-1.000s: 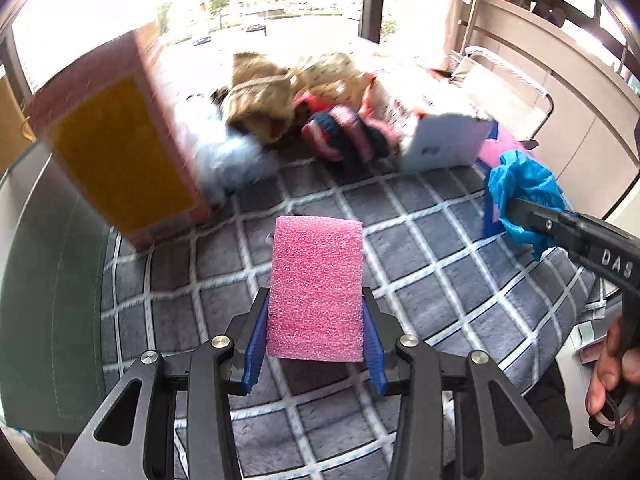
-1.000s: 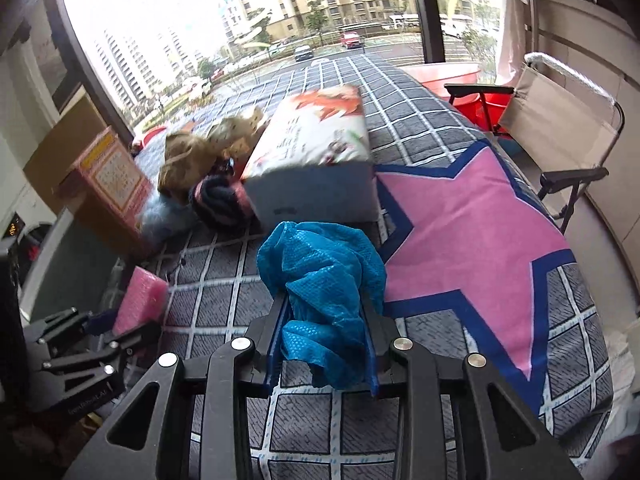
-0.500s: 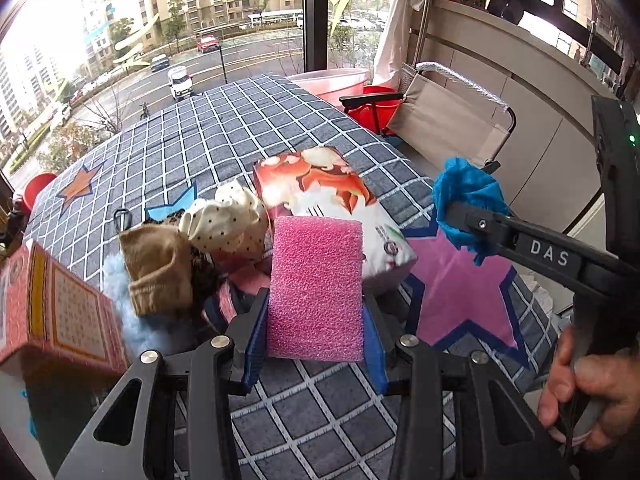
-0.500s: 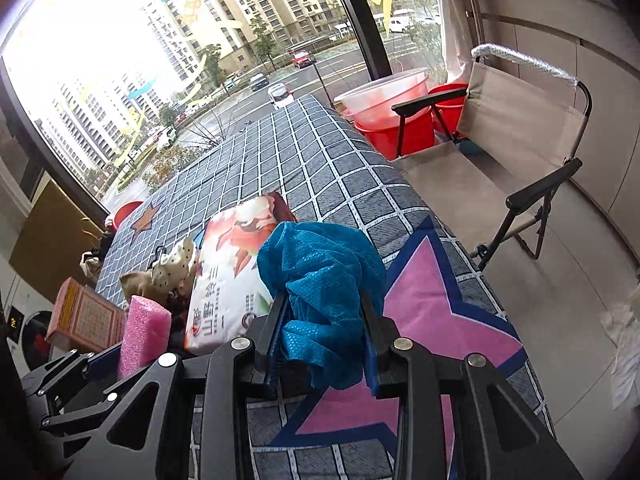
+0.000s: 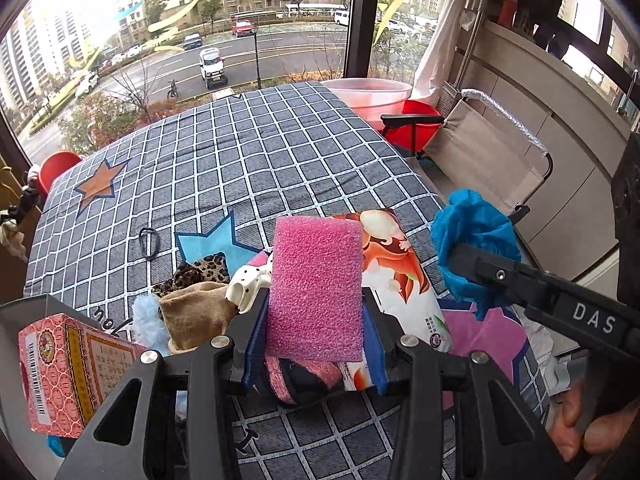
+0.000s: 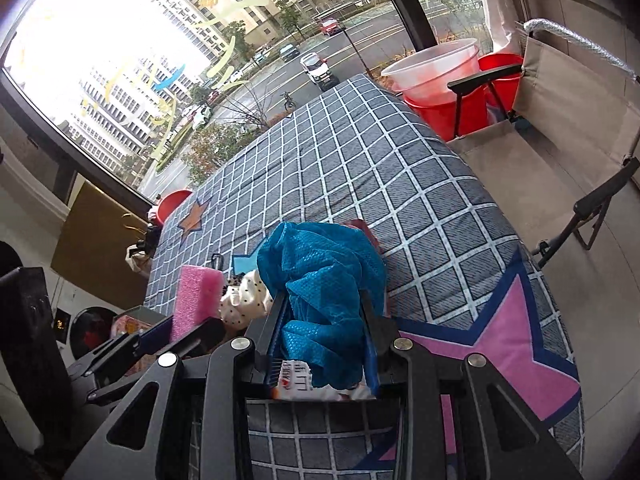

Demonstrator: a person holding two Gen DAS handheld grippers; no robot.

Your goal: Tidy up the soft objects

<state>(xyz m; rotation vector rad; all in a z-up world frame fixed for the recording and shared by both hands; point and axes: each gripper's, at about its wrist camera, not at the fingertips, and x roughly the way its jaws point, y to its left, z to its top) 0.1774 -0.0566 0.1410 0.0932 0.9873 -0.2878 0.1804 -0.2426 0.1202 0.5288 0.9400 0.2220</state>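
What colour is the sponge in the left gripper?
Pink; the sponge shows best in the left wrist view.

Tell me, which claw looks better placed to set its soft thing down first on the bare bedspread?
Probably the right claw: its blue cloth hangs beside open checked bedspread. The left claw holds the pink sponge over a pile of soft items.
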